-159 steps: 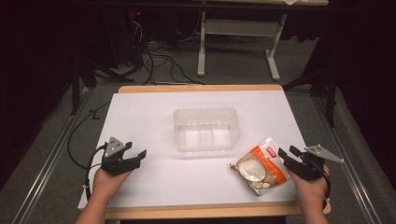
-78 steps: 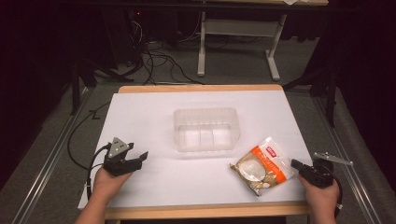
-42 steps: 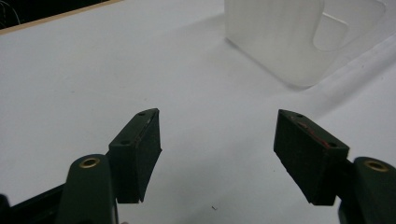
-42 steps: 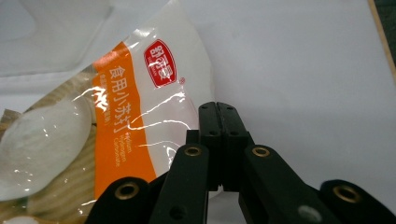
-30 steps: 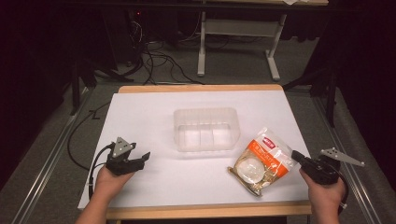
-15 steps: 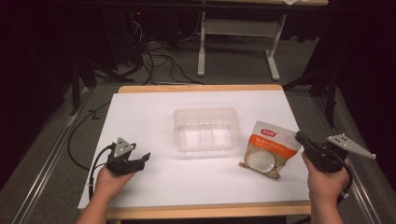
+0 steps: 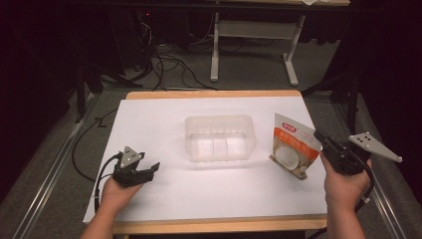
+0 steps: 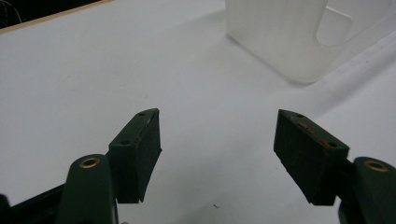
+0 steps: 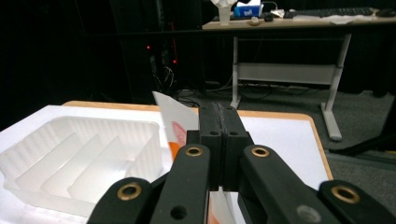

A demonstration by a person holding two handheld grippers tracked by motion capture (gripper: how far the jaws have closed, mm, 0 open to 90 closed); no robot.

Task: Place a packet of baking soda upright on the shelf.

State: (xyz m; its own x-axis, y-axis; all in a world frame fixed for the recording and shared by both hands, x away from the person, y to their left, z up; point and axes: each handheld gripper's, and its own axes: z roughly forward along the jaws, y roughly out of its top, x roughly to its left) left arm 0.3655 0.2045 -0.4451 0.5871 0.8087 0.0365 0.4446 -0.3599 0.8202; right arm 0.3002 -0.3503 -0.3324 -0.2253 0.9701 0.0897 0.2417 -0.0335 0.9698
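While a person's two forearms reached in from the near edge in the high view, the right gripper (image 7: 324, 144) held an orange-and-white snack pouch (image 7: 293, 144) by its right edge, jaws pressed together on it. The pouch stood nearly upright, its lower edge at or just above the white table (image 7: 164, 114) (which of the two could not be told), just right of a clear plastic tray (image 7: 220, 138) at the table's middle. The left gripper (image 7: 149, 169) rested low at the near left of the table, well apart from the tray, its jaws spread with nothing between them. A black cable (image 7: 82, 149) trailed off the table's left side.

Seen from the left gripper view, the two black pads (image 8: 140, 151) stood wide apart over bare white table, empty. A corner of the clear tray (image 8: 289, 32) showed at upper right, beyond the pads and not touching them.

Looking along the right gripper (image 9: 219, 121) in its own view, the jaws met flat against each other, with the pouch's white-and-orange edge (image 9: 175, 121) sticking out to their left and below. The ribbed, divided tray (image 9: 79, 154) lay at left, near the pouch. A white-legged desk (image 9: 289, 51) stood in the dark room behind.
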